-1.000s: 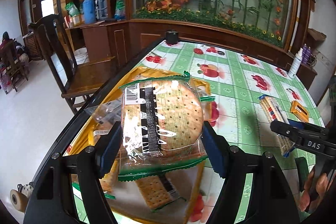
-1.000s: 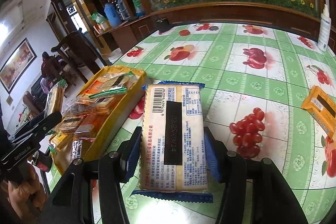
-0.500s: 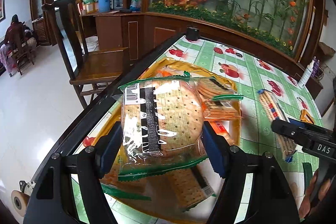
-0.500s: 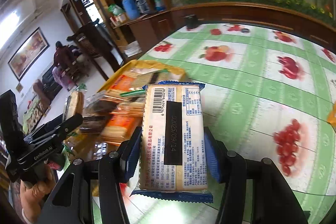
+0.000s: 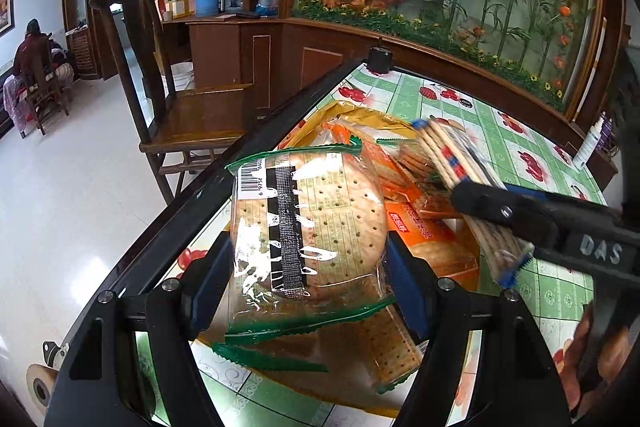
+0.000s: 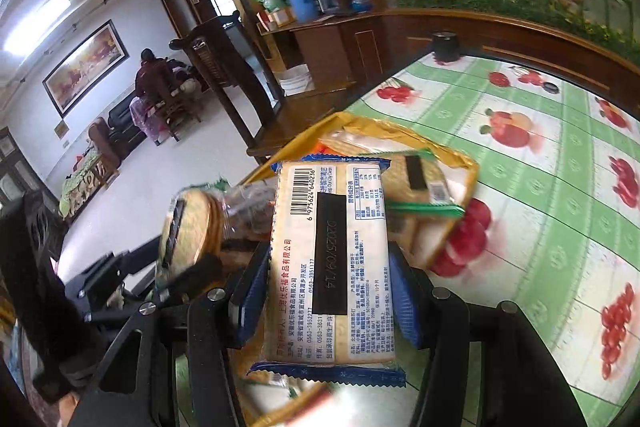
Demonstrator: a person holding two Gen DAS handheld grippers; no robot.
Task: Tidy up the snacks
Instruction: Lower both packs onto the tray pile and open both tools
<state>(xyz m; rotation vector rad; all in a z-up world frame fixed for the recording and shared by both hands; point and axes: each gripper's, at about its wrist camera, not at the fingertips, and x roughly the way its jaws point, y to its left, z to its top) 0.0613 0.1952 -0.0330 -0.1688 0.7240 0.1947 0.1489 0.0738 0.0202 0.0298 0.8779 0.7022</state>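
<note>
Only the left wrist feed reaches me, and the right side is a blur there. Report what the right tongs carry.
Observer: The right tongs are shut on a blue-edged cracker pack, with pads on its long sides and the barcode face toward the camera.
Operator: Say what lies past it.
Observer: The yellow tray, with a green-edged pack lying in it just beyond the held one.
Operator: Place my own tongs from there.
Observer: The left tongs show to the left of the blue-edged pack, holding the round cracker pack edge-on.
</note>
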